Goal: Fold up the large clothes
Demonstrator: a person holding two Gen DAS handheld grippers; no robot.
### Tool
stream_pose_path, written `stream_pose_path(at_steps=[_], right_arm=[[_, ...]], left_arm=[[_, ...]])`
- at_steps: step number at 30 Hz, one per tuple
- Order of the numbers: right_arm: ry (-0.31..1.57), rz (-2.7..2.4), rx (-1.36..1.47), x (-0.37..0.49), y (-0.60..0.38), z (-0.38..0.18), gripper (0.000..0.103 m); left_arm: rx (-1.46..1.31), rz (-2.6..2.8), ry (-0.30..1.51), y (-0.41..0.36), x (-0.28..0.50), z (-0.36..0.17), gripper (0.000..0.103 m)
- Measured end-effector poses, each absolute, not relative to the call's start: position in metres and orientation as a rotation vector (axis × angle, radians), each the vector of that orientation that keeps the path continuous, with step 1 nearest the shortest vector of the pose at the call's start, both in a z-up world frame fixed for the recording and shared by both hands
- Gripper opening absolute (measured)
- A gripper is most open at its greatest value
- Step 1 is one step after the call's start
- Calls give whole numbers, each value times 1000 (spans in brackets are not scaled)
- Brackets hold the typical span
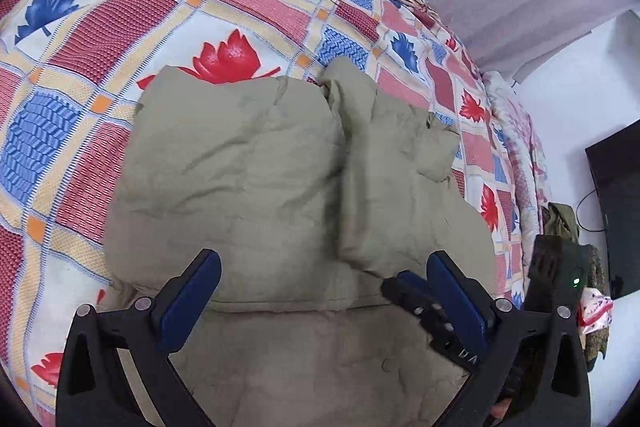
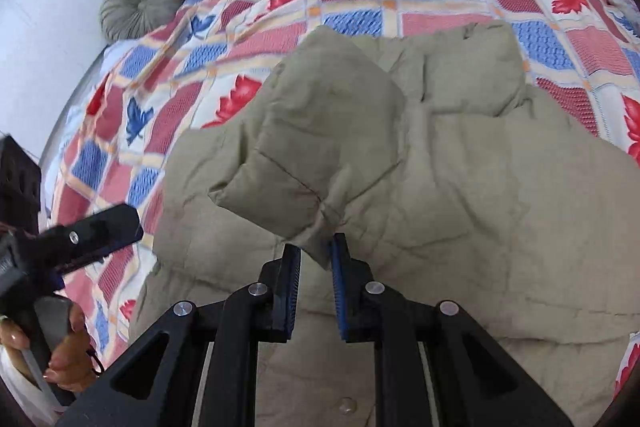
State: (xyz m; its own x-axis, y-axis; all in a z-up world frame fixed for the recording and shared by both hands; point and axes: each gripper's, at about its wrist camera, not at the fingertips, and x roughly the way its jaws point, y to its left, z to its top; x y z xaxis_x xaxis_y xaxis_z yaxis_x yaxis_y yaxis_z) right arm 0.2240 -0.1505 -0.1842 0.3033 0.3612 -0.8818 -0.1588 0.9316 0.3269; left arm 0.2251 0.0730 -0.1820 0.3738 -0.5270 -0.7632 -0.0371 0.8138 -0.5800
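Khaki padding fills most of both my views: the puffy jacket [image 1: 256, 163] lies spread on the bed, on top of the patchwork bedspread [image 1: 100, 27] with its red and blue leaf squares. In my left wrist view the jacket takes up the centre and bottom of the frame, with one thick part doubled over toward the middle and a rumpled part just right of it.

My left gripper [image 1: 320, 267] has its fingers [image 1: 192, 303] spread wide above the jacket at the bottom of the frame, and nothing sits between them. At lower right of that same frame I can see the dark tips of my right gripper [image 1: 416, 293] reaching in, just beside my left gripper's right finger.

From the right wrist view, my right gripper [image 2: 316, 259] has its fingers nearly together at lower centre, pinching a bunched edge of a padded flap of the jacket [image 2: 320, 147]. That flap stands up off the rest of the garment, running from the pinch toward the upper middle of the frame.

At the left edge I see a person's hand [image 2: 60, 347] on the left gripper's handle. A round grey cushion [image 2: 138, 1] sits at upper left, by the wall.
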Motion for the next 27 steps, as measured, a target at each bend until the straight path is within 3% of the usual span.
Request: stream_pose_path(at_steps=[3,4,9,11,12,14,15,16,17,18,27], right_arm=[[1259,342,217,213,-157,-194,65],[1248,348,234,208,-163,-191,66],[1248,229,242,180,-224,-186,66],[1261,172,272,171,-257,-192,49],[1276,135,281,166,-274,-196,35],[1300,62,313,158,-309,-206,32],[1302,34,334,156,-324,-209,27],[1298,4,356,154,-340,-212,26],[1287,-26,367,153,-353,-212,25],[1274,-53,362,154,-361,-213,25],[1164,-234,178,183,-398,-193,19]], left_arm=[[-609,-370,1183,63,232,-190,103],[-612,-376,1192,59,235,-194,103],[-538,-358,1247,25,257,-219,103],[-517,-365,1262,10,268,-228,102],[-509,-363,1264,4,274,-232,102],[-493,-356,1257,-9,284,-236,101],[-487,-355,1255,-15,288,-237,87],[-477,-362,1266,-21,292,-239,61],[-464,-372,1296,-29,297,-242,45],[-460,-385,1314,-34,299,-244,14],[-377,-317,1182,3,261,-207,10]])
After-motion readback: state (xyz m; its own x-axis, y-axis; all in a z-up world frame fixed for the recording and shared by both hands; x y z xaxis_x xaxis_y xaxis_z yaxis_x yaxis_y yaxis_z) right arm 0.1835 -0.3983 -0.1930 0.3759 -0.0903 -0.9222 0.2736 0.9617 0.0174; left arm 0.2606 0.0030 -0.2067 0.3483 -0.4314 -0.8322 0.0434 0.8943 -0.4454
